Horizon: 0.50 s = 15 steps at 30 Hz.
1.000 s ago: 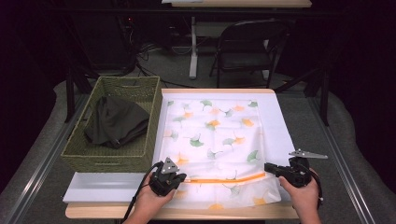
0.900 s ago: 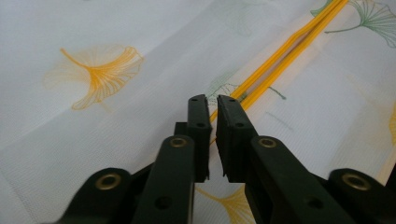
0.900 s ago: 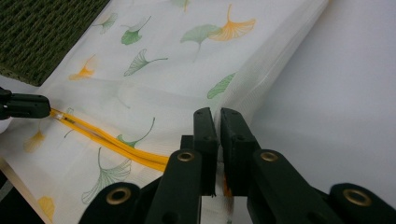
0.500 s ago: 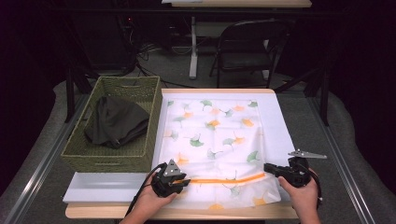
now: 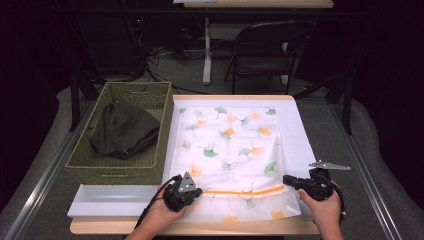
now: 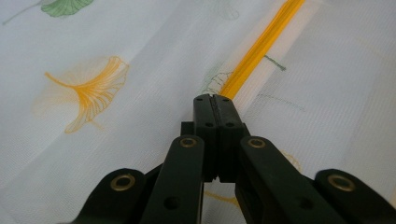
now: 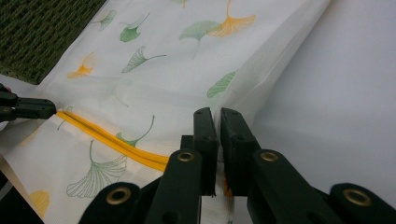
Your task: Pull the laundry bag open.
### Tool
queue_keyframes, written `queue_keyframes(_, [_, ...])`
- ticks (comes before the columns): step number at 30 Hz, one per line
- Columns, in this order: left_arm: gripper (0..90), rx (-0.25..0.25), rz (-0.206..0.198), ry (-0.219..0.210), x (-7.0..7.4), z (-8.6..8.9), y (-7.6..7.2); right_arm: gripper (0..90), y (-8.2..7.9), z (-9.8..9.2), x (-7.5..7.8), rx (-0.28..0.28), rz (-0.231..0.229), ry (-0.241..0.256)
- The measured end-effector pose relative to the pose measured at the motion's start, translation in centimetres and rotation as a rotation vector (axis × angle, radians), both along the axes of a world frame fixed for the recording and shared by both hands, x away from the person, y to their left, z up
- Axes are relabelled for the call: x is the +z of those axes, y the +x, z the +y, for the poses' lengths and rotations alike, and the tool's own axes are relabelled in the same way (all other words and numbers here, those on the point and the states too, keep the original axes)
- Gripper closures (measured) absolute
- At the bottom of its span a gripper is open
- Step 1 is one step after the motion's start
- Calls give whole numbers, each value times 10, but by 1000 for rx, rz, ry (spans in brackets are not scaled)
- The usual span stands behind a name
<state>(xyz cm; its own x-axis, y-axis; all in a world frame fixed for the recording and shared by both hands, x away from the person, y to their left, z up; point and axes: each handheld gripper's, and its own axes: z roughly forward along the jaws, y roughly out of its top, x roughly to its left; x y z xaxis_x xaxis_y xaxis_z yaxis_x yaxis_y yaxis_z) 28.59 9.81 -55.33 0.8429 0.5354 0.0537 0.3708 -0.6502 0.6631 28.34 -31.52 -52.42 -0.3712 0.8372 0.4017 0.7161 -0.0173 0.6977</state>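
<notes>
Here the left gripper [image 6: 215, 100] and the right gripper [image 7: 217, 114] each clench an end of the mesh bag's [image 5: 230, 150] orange zipper [image 5: 245, 190] between them; next probably lifting together, keeping tension even.

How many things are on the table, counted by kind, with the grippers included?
Grippers: 2, left gripper and right gripper
Mesh bag with leaf print and orange zipper: 1
Woven basket: 1
Dark cloth inside the basket: 1
Total: 5
</notes>
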Motion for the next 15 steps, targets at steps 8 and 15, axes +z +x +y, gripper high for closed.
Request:
queue_keyframes(8, [900, -11, -25, 29, 4, 1, -2, 853, -1, -2, 1, -17, -4, 0])
queue_keyframes(15, [900, -7, -43, 58, 7, 5, -5, 858, -1, 0, 3, -17, -18, -21])
